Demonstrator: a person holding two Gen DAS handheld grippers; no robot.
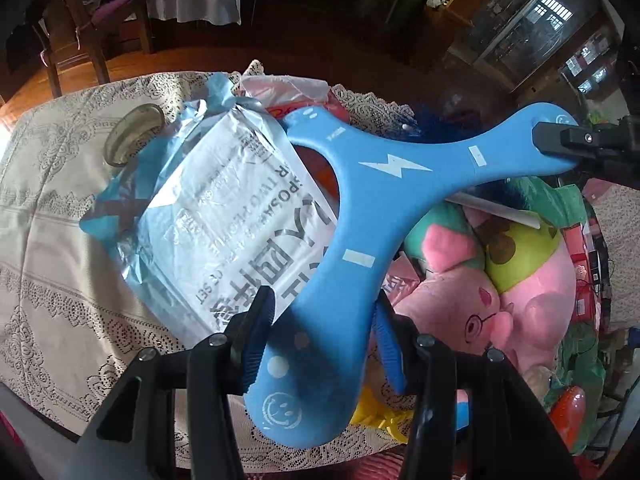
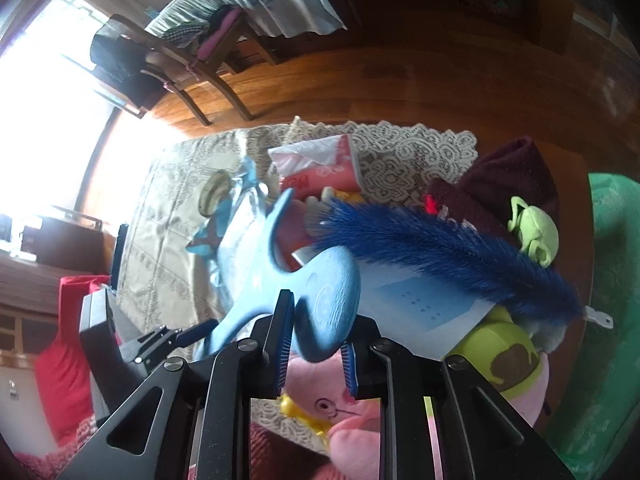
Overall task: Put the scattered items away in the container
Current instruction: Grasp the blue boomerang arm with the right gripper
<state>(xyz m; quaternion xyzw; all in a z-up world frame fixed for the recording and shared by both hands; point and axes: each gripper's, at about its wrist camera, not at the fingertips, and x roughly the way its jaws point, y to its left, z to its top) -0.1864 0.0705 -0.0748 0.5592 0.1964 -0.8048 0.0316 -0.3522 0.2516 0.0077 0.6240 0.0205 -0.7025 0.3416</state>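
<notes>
A blue three-armed boomerang (image 1: 384, 184) with a white lightning bolt and smiley faces hangs above the cluttered table. My left gripper (image 1: 322, 308) is shut on its near arm, blue pads pressed to both edges. My right gripper (image 1: 548, 140) clamps the tip of the far right arm. In the right wrist view the boomerang (image 2: 328, 296) sits between the pads of my right gripper (image 2: 316, 328), and my left gripper (image 2: 196, 332) holds another arm at the left. The third arm points free toward the far side.
Under the boomerang lie a silver-blue plastic package (image 1: 224, 216), a pink plush pig (image 1: 500, 304), a blue feather (image 2: 440, 248), a small green toy (image 2: 534, 232), a maroon cloth (image 2: 500, 184) and a glass lid (image 1: 134, 134). The lace-covered table (image 1: 52, 200) has wooden chairs (image 2: 180, 60) beyond it.
</notes>
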